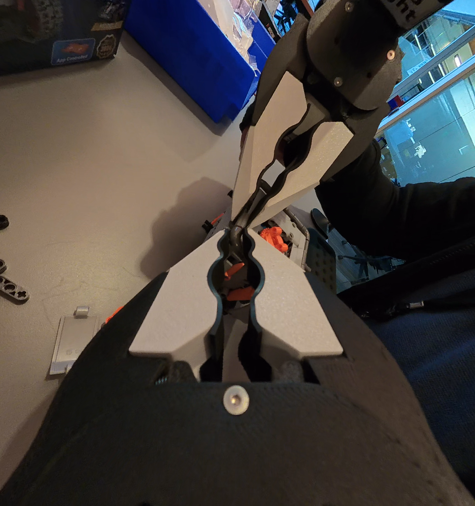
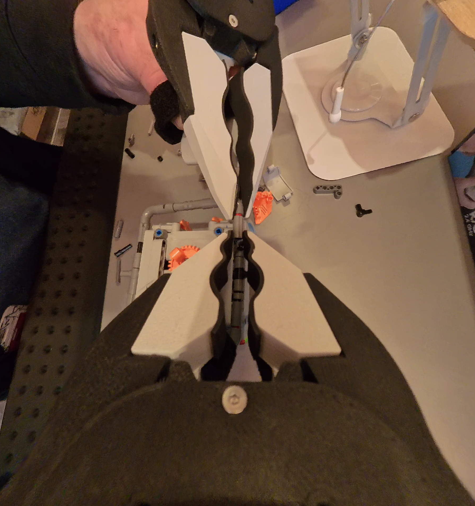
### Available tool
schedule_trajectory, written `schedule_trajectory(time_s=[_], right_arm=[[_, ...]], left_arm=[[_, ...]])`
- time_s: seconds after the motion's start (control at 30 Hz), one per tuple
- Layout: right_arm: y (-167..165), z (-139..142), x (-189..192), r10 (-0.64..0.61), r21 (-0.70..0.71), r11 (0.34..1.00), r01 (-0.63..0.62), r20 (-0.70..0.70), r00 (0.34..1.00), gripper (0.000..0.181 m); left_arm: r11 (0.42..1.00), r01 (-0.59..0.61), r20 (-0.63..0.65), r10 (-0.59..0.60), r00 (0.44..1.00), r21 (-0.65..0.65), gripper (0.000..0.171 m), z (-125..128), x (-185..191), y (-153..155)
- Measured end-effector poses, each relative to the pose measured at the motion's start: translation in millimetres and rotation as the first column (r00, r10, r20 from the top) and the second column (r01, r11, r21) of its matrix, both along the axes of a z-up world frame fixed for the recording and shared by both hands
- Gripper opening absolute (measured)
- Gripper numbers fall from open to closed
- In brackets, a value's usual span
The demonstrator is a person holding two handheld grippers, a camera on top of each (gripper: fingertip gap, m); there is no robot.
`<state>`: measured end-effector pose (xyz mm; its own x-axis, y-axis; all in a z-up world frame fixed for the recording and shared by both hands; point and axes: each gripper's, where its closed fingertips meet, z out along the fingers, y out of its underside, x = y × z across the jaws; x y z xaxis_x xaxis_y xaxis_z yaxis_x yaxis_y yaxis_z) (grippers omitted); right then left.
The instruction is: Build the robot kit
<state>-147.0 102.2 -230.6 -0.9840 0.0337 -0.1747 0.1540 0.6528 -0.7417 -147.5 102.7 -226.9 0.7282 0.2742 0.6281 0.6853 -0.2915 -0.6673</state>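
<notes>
My left gripper (image 1: 235, 236) and my right gripper (image 2: 237, 234) meet tip to tip above a white and grey brick-built model (image 2: 151, 246) with orange gears (image 2: 181, 254). Both are shut on the same thin grey rod (image 2: 238, 222), one on each end. The rod has a red band, and it shows dark and slightly bent in the left wrist view (image 1: 235, 239). The right gripper (image 1: 239, 223) comes in from the upper right of the left wrist view. The left gripper (image 2: 239, 212), held in a hand, comes down from the top of the right wrist view. A longer segmented grey shaft (image 2: 237, 290) shows through the gap between the right fingers.
A blue bin (image 1: 192, 54) and a dark printed box (image 1: 52, 35) stand at the back. Loose parts lie on the table: a grey beam (image 1: 7, 284), a grey panel (image 1: 71, 339), an L-shaped beam (image 2: 328, 190), a black connector (image 2: 362, 210), an orange piece (image 2: 262, 205). A white stand base (image 2: 367, 131) is at the right. Both grippers' tips are close together, under 4 cm apart.
</notes>
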Motion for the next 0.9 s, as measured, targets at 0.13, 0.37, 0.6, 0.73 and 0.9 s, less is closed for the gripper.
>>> schedule_trajectory(time_s=[0.13, 0.37, 0.6, 0.73, 0.9], right_arm=[[12, 8, -8, -0.088, -0.03, 0.996, 0.089, 0.023, 0.996, 0.019], [54, 2, -6, -0.259, -0.078, 0.96, 0.268, 0.104, 0.96, 0.016], [66, -2, 3, -0.355, -0.149, 0.913, 0.38, 0.169, 0.919, 0.011], [61, -2, 5, -0.361, -0.219, 0.885, 0.41, 0.233, 0.903, 0.006], [60, -1, 6, -0.375, -0.273, 0.858, 0.435, 0.246, 0.894, 0.002]], left_arm=[[0.999, 0.004, 0.041, -0.003, 0.999, -0.044, 0.006, -5, -1, -2], [0.997, 0.019, 0.096, -0.012, 0.995, -0.075, 0.006, -7, -1, 2], [0.996, 0.046, 0.13, -0.036, 0.991, -0.076, 0.006, -6, 1, 5], [0.996, 0.056, 0.149, -0.045, 0.988, -0.072, 0.006, -7, 2, 8], [0.993, 0.076, 0.168, -0.059, 0.984, -0.096, 0.006, -7, 5, 8]])
